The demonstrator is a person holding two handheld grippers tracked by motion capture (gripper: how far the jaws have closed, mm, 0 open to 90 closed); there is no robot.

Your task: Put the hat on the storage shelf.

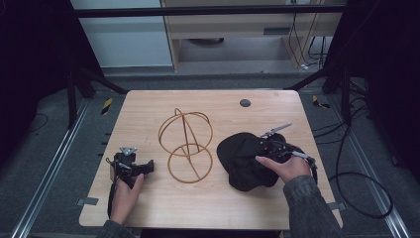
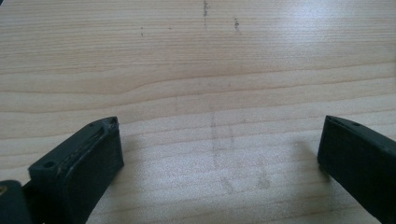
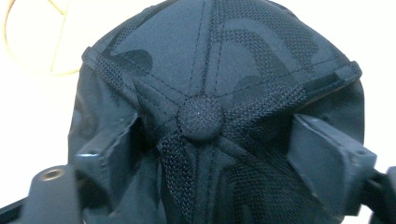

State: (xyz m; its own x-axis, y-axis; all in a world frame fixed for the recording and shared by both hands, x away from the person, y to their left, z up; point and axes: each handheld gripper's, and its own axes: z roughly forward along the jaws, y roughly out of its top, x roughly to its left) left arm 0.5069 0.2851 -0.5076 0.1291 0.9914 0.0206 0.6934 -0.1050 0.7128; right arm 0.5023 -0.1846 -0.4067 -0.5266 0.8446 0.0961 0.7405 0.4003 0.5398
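A wooden table (image 1: 148, 106) with a pale grain fills the middle of the high view. Near its centre stands a wire stand (image 1: 186, 147) of thin golden-brown rods: an upright ring crossed by a second hoop, set on a flat round base ring at about 6 o'clock. A small dark round disc (image 1: 244, 103) lies on the tabletop at roughly 1 o'clock from the stand, near the far edge. Black cables (image 1: 364, 196) loop on the grey floor at 3 o'clock.
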